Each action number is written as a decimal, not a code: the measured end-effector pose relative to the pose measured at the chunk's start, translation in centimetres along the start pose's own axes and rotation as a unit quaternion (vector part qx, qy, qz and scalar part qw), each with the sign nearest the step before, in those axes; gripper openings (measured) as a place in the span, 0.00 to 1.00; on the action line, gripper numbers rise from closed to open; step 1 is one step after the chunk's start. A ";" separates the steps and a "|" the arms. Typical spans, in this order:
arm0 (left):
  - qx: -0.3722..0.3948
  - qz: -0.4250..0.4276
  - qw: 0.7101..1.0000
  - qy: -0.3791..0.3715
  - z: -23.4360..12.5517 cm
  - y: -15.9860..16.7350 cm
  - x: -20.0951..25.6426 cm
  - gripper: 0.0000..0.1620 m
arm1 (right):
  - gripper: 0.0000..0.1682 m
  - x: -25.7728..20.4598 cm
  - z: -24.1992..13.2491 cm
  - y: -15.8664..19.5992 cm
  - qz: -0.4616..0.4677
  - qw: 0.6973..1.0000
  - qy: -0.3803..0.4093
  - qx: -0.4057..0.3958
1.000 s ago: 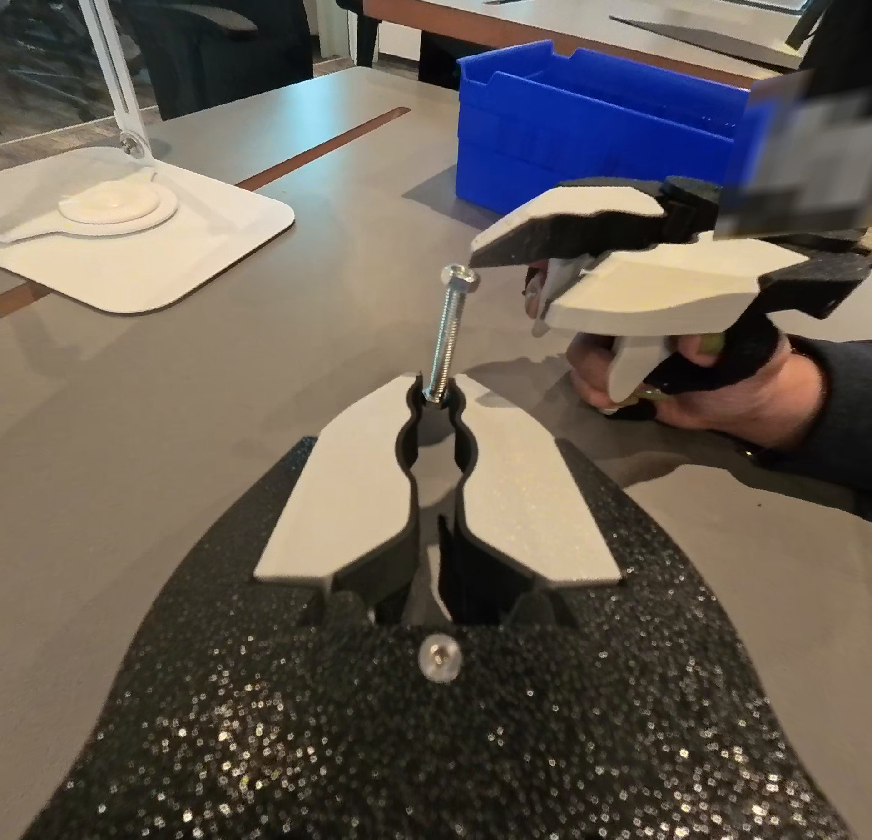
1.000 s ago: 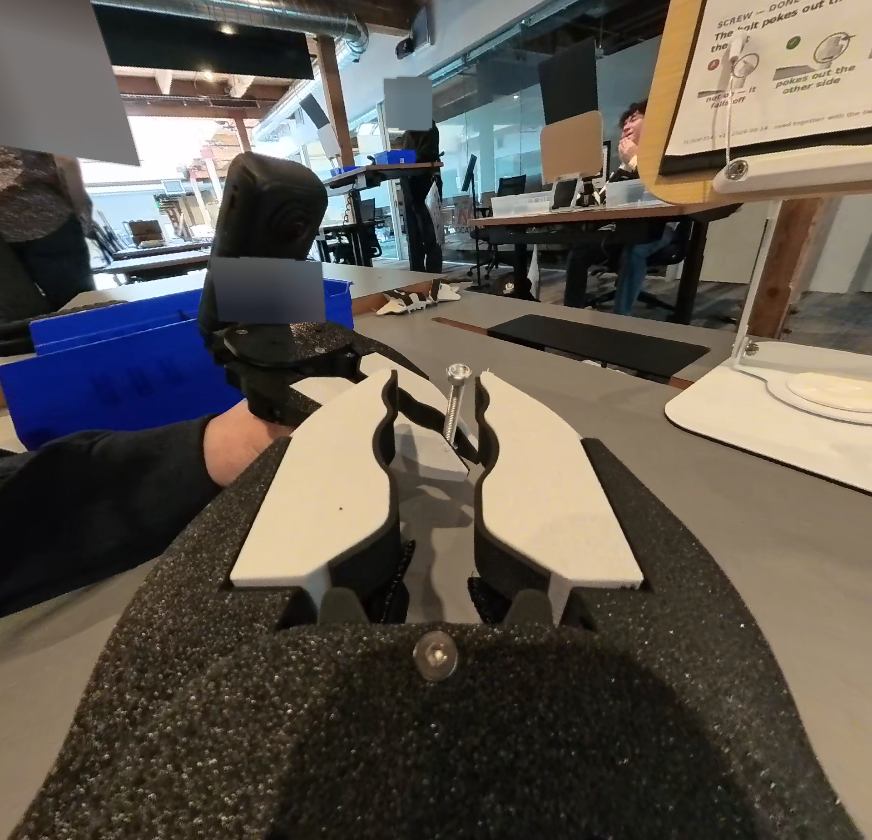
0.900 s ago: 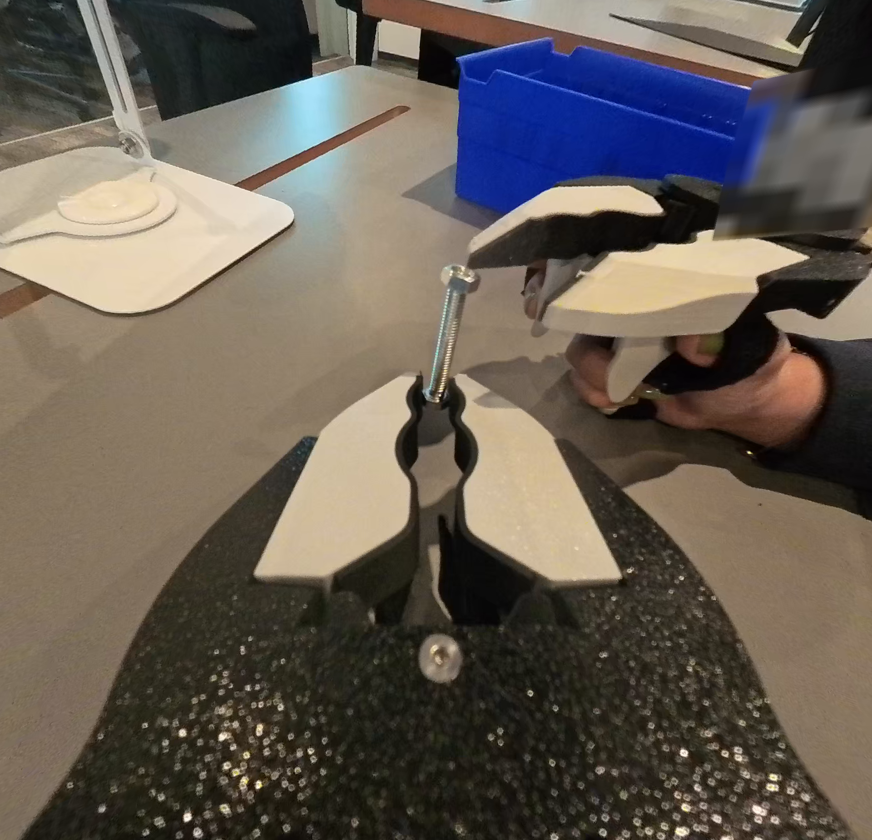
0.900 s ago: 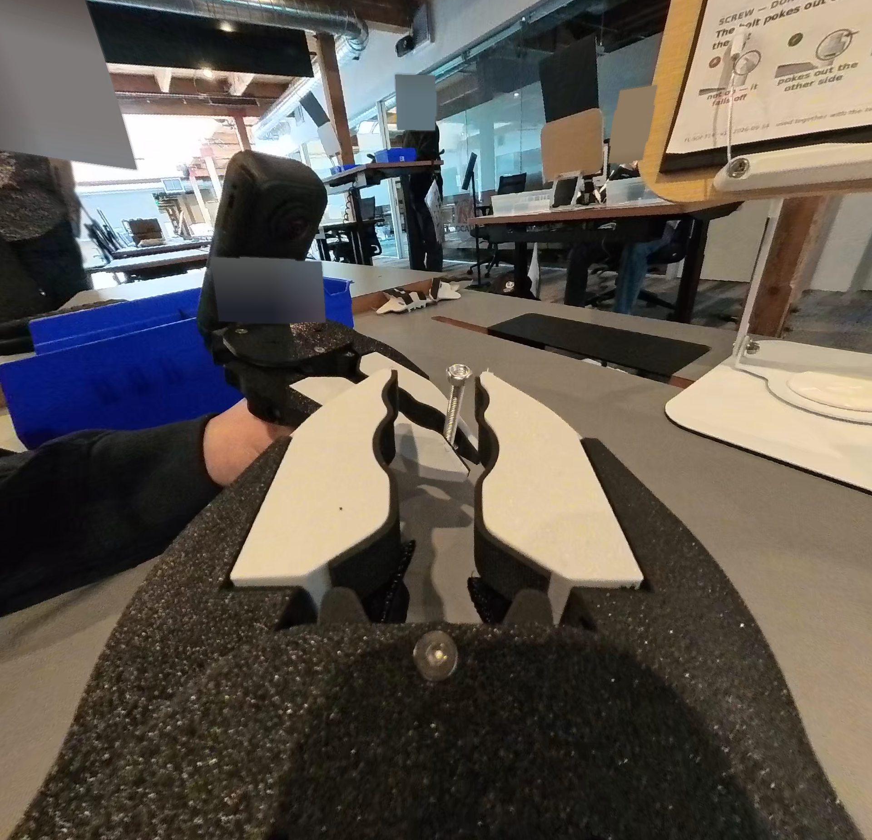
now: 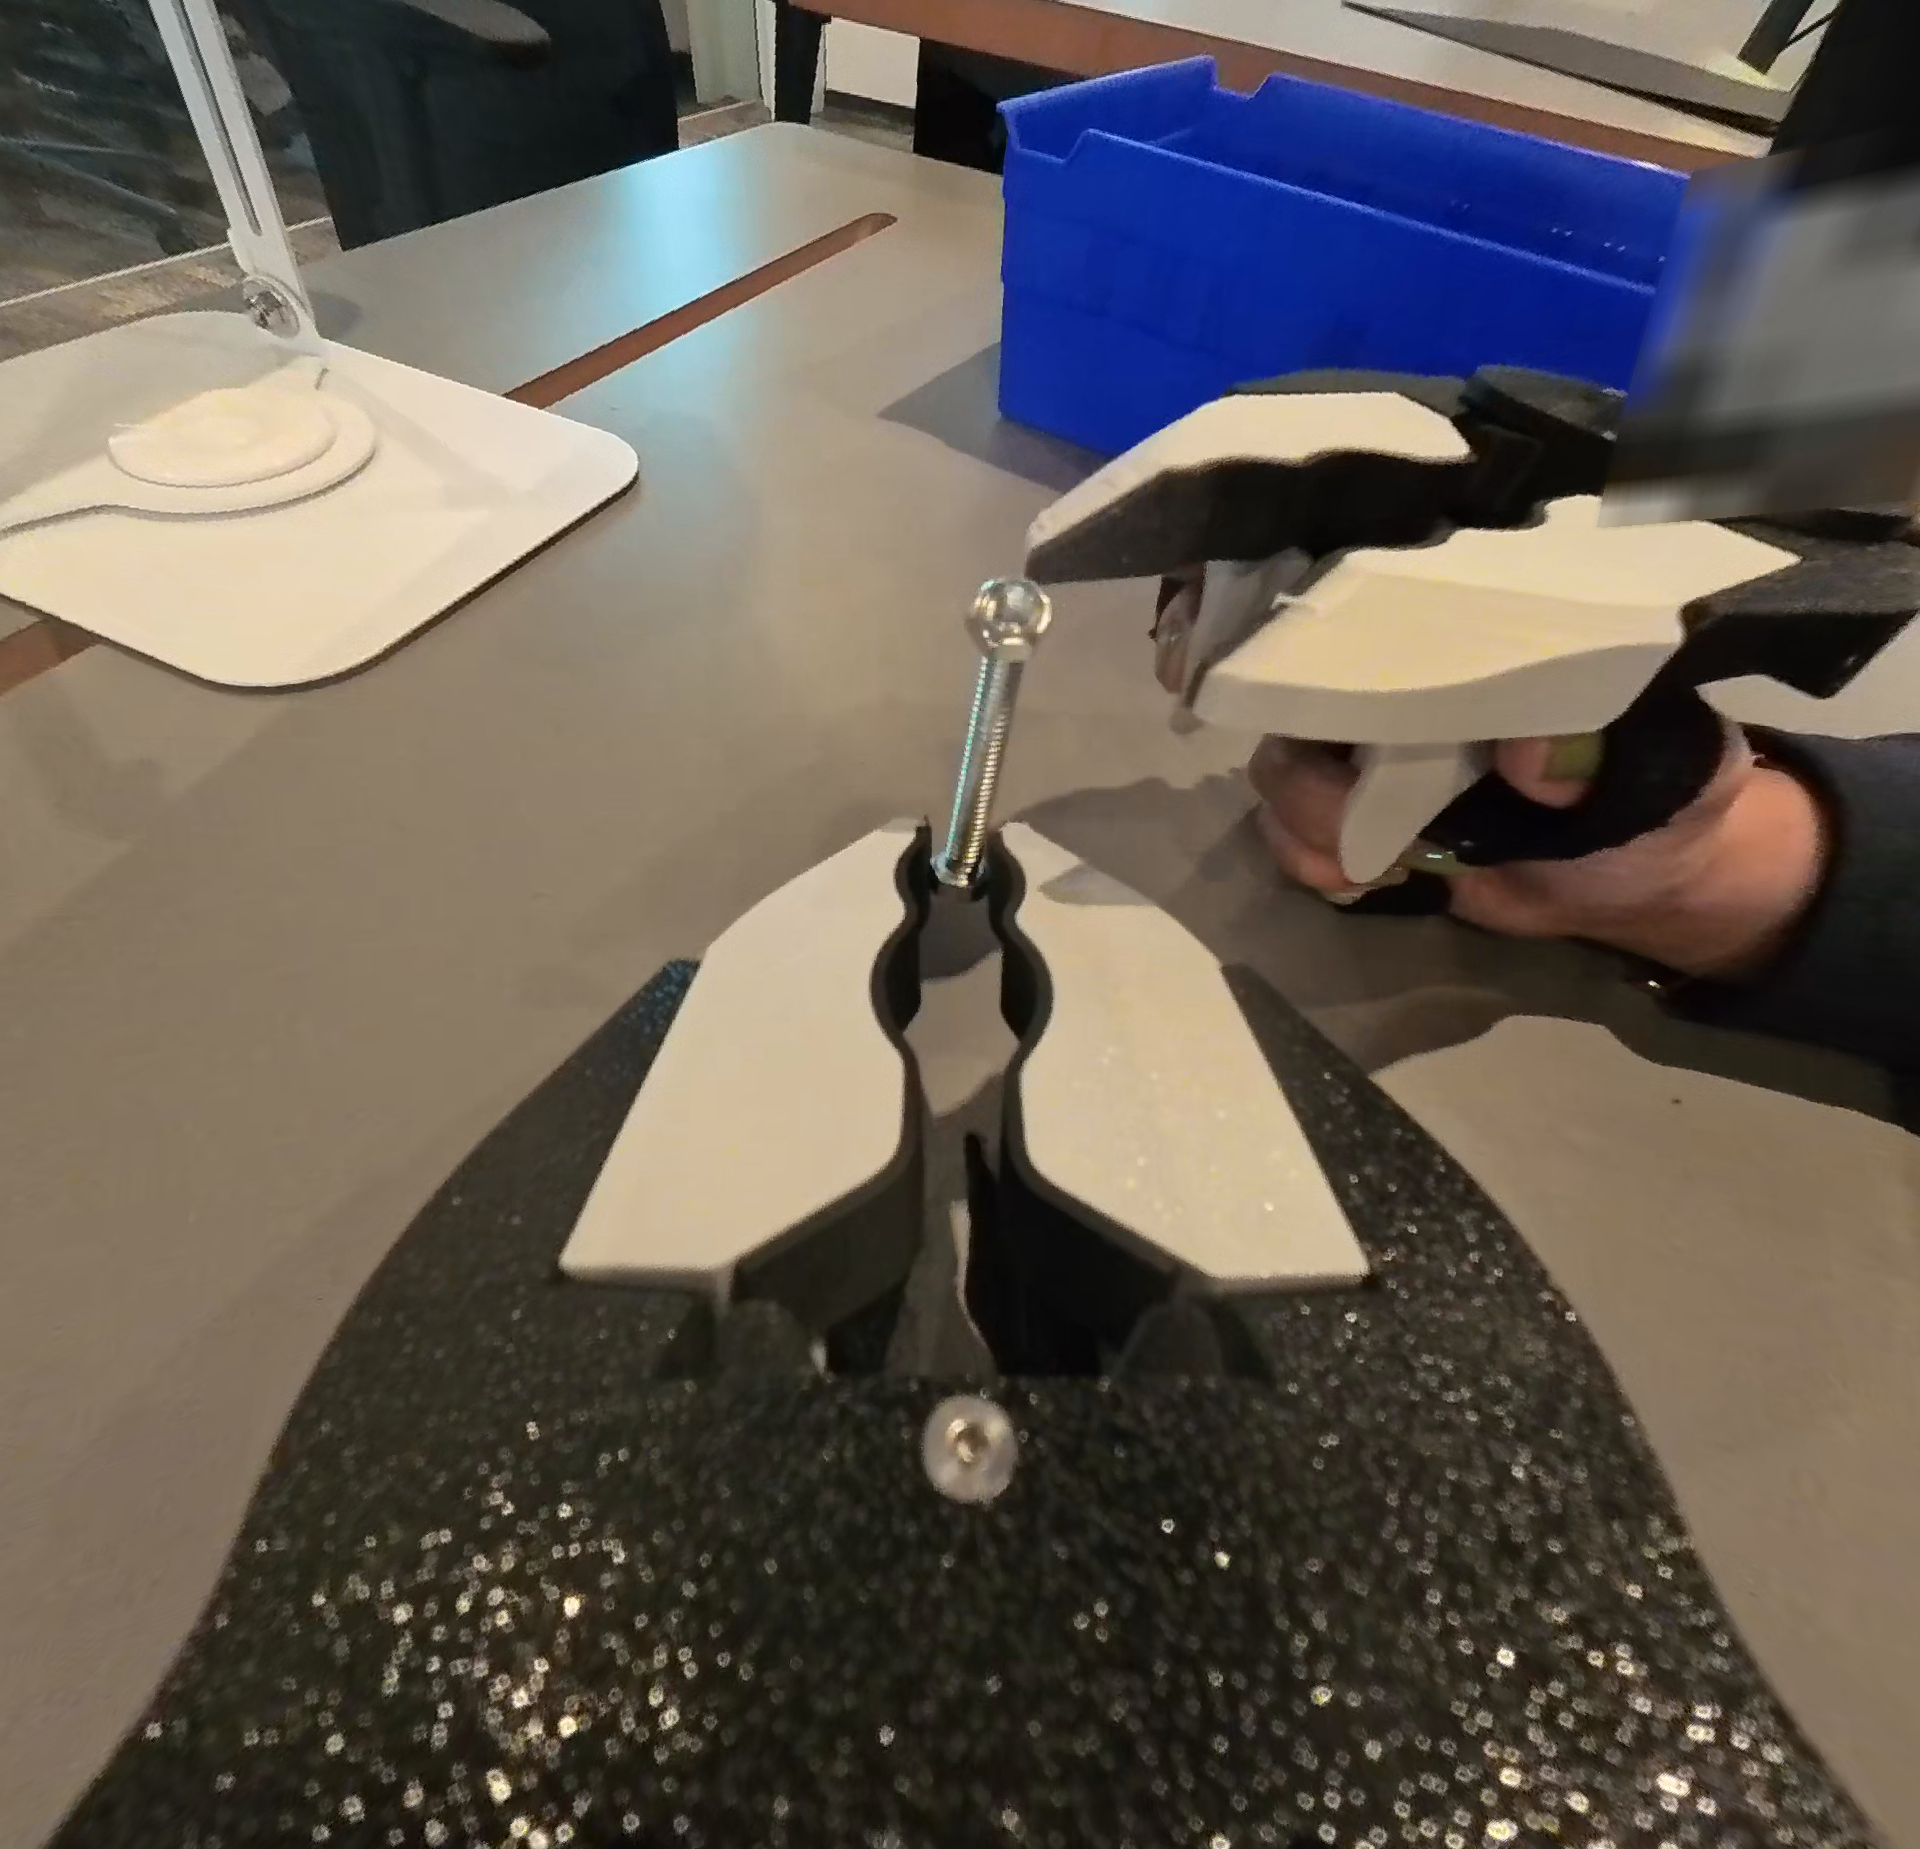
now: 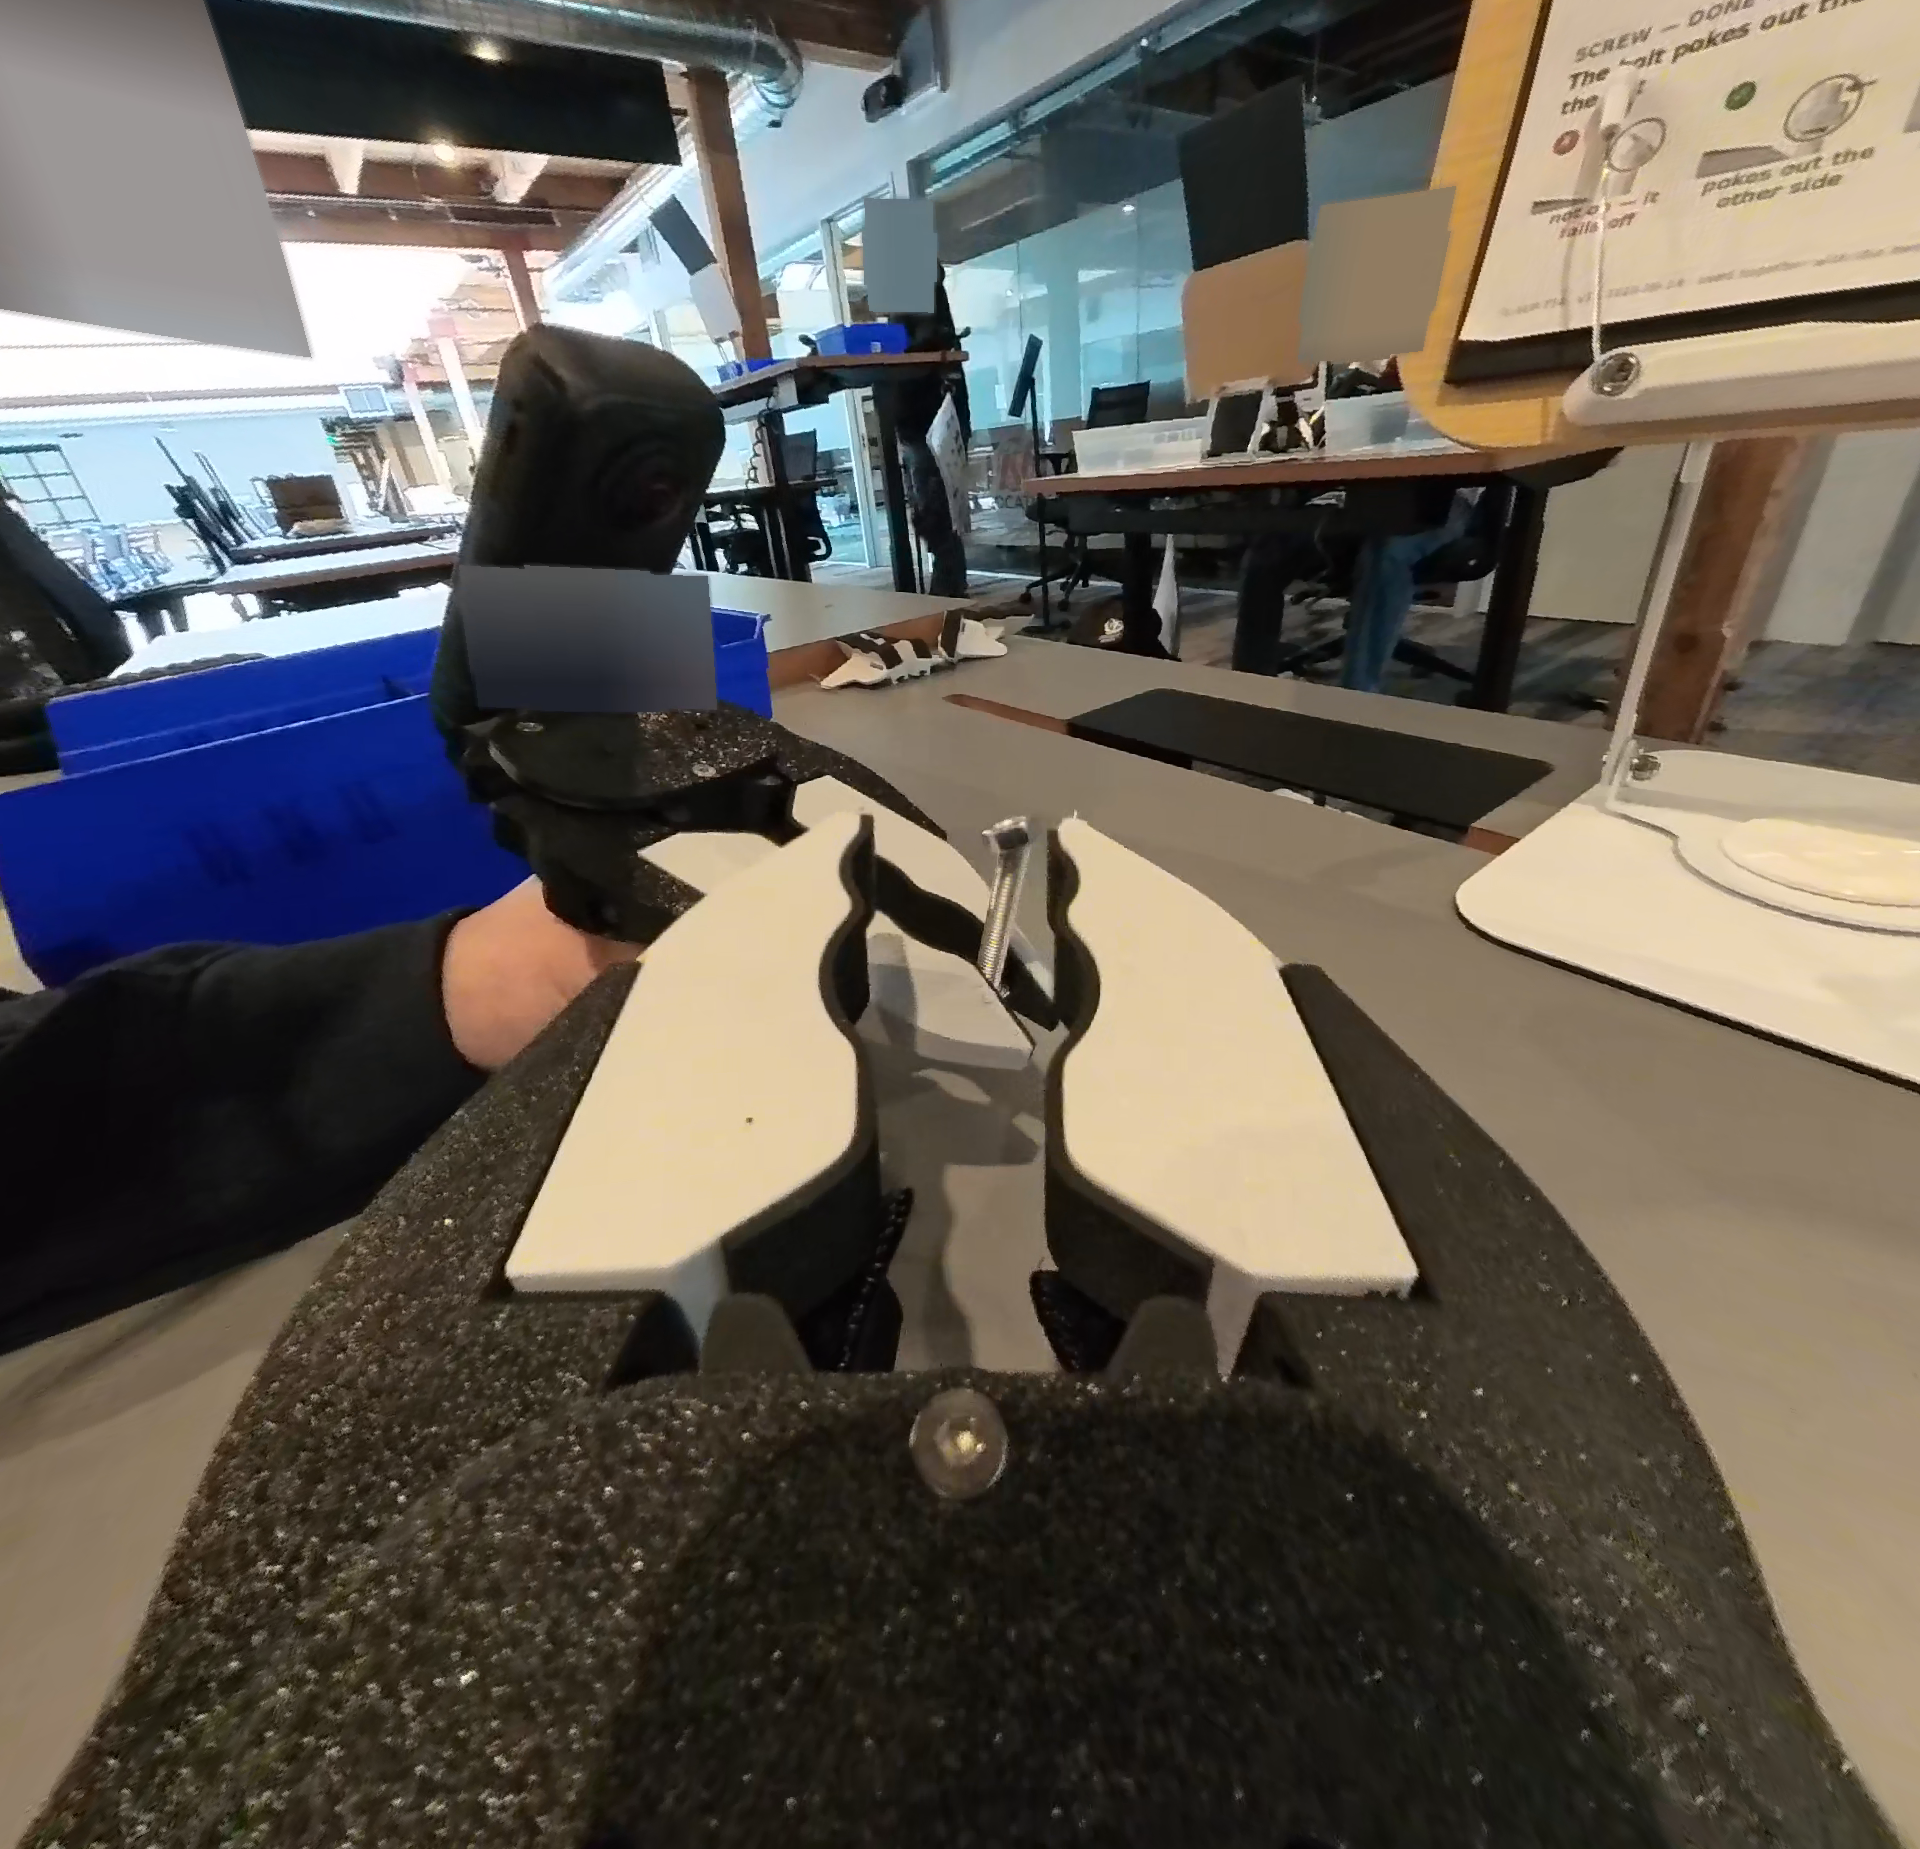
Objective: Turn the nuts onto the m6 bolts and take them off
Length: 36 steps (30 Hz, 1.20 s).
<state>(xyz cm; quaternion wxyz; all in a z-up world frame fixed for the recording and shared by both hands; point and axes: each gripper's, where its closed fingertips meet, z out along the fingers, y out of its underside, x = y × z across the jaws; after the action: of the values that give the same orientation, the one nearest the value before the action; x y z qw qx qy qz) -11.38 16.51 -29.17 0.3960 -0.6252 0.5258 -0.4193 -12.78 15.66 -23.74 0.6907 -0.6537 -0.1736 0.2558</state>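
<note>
My left gripper [image 5: 961, 843] is shut on the lower end of a silver bolt [image 5: 982, 729], which stands nearly upright above the grey table [image 5: 520, 916]. Its wider top end [image 5: 1008, 610] may be a head or a nut; I cannot tell. My right gripper [image 5: 1117, 620] comes in from the right, open, with its upper fingertip [image 5: 1049, 542] almost touching that top end. In the right wrist view the bolt [image 6: 1003, 906] shows between my open right gripper's tips [image 6: 966, 843], and the left gripper [image 6: 1013, 989] holds it from below. No loose nut shows.
A blue bin [image 5: 1299, 293] stands behind the right gripper. A white stand base [image 5: 312, 511] lies at the far left; it also shows in the right wrist view [image 6: 1662, 895] under a board with an instruction sheet [image 6: 1714, 137]. A black mat [image 6: 1299, 760] lies farther back. My hands' fingertips stand some 6 centimetres from each other.
</note>
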 end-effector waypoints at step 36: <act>-0.043 0.045 0.998 -0.002 0.8 1.0 0.7 0.06 | 0.00 2.0 -0.9 1.1 0.033 0.997 0.042 -0.050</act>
<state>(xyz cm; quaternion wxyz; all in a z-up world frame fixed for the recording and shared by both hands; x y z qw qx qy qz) -10.89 15.71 -30.29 0.3881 -0.6183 0.5699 -0.3772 -10.78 16.10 -25.10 0.6551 -0.7030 -0.1348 0.2419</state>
